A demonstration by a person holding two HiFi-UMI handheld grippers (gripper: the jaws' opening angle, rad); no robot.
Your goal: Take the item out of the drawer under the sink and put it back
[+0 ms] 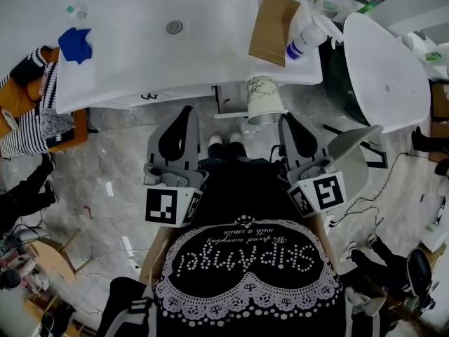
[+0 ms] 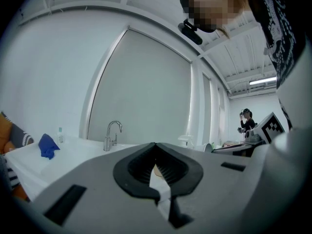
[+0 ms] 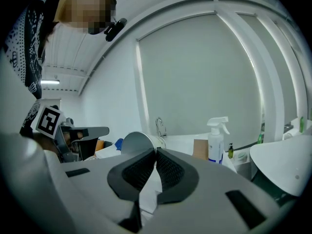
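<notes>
A patterned paper cup [image 1: 263, 93] with a silvery inside [image 3: 138, 143] hangs on its side in front of the white sink counter [image 1: 140, 83], its mouth turned toward me. My right gripper [image 1: 286, 121] [image 3: 156, 151] is shut, and its tips meet at the right edge of the cup's rim, pinching it. My left gripper [image 1: 184, 115] [image 2: 156, 145] is level beside it with its jaws shut and nothing between them. Below the counter's edge, a white cabinet front [image 1: 229, 98] shows between the two grippers. I cannot tell whether a drawer stands open there.
On the counter are a blue cloth [image 1: 74, 44], a faucet [image 2: 112, 134], a cardboard piece [image 1: 272, 28] and a spray bottle [image 1: 305, 42]. A white oval top [image 1: 386, 69] stands at the right. Striped fabric on an orange seat [image 1: 31, 111] is at the left.
</notes>
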